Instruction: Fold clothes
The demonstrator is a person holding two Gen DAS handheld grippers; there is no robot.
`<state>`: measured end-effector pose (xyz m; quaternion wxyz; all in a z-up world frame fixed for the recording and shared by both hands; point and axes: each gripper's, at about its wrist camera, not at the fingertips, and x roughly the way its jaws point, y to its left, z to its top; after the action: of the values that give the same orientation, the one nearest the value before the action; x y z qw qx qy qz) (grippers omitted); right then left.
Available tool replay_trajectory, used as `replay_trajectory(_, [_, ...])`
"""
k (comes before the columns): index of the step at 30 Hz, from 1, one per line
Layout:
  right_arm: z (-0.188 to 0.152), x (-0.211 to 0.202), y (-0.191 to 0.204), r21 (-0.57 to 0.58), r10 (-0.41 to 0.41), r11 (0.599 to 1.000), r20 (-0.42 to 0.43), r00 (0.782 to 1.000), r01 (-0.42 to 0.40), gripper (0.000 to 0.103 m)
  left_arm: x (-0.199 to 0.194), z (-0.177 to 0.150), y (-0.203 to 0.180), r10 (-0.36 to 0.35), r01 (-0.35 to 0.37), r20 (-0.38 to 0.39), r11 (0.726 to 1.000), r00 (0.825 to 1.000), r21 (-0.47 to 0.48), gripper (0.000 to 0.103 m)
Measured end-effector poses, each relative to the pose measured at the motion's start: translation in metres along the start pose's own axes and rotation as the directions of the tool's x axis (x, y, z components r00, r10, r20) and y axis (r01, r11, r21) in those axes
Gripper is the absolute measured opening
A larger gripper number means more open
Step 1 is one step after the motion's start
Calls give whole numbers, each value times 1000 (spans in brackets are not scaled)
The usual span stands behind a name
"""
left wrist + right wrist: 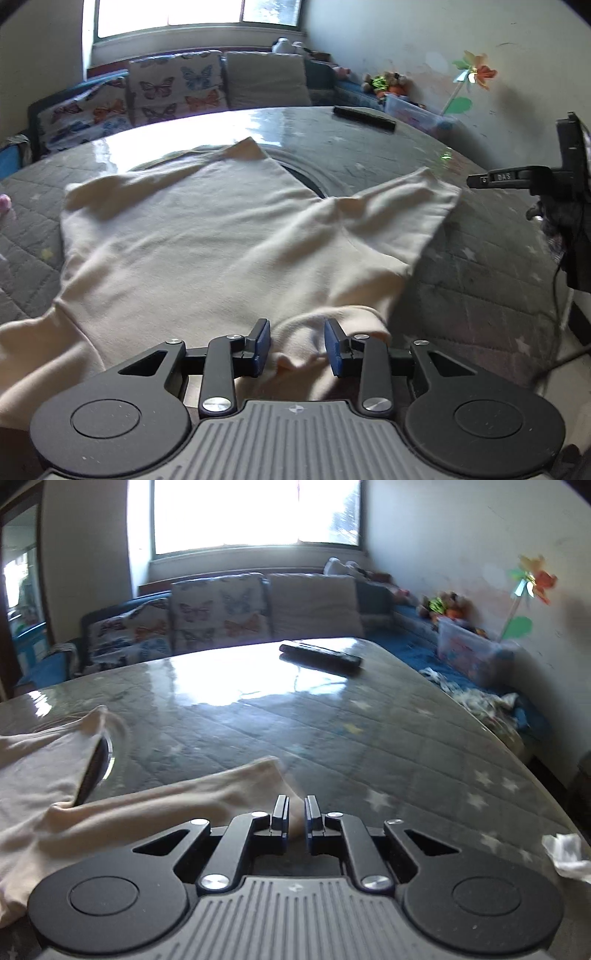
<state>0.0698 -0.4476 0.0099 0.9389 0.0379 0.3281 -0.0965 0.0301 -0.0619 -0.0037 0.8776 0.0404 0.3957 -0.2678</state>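
One cream-coloured soft knit T-shirt [192, 236], spread on grey quilted table cover with star print [461, 280], body flat, one short sleeve [402, 218] flung out toward right side; light, limp, no stiffness to speak of, likely to sag and drag if lifted by one point; best taken at hems, shoulder seams or sleeve edge, two points at once, kept low. Left gripper [297, 345] at near edge of shirt, blue-padded fingers [262, 341] about half apart, a raised fold of cloth between them, not yet pinched. Right gripper [294, 814] at sleeve's outer end, narrow gap left between fingers, cloth edge in that gap; firm clamp or not, cannot tell. Black remote control [319, 653] far off on table; crumpled white tissue [567, 856] at right edge.
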Motion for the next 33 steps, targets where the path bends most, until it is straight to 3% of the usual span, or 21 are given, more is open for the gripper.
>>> replay_trajectory(4, [8,-4,-2,-17,20,1000,19,1000,-19,11,-3,-3,-6,-11,11,-8,999,1000,36,35])
replay_trajectory(6, [13,-2,8,-46,66,997,12,998,-65,17,-6,-2,-7,-13,13,-4,999,1000,42,35])
replay_trajectory(8, [15,6,19,-64,101,993,-13,995,-102,23,-10,1,-7,-11,10,9,999,1000,41,35])
replay_trajectory(14, [19,38,44,-94,157,982,-96,983,-167,26,-16,13,4,8,-8,59,1000,998,6,35])
replay_trajectory(18, [20,58,56,-134,140,978,-143,980,-160,33,-7,15,14,26,-24,44,999,999,-24,35])
replay_trajectory(24, [24,71,60,-159,116,977,-146,982,-139,42,3,6,15,14,-14,12,1000,1000,-27,35])
replay_trajectory(33, [23,67,53,-181,103,975,-155,982,-131,45,-2,0,10,-46,47,5,999,999,-29,35])
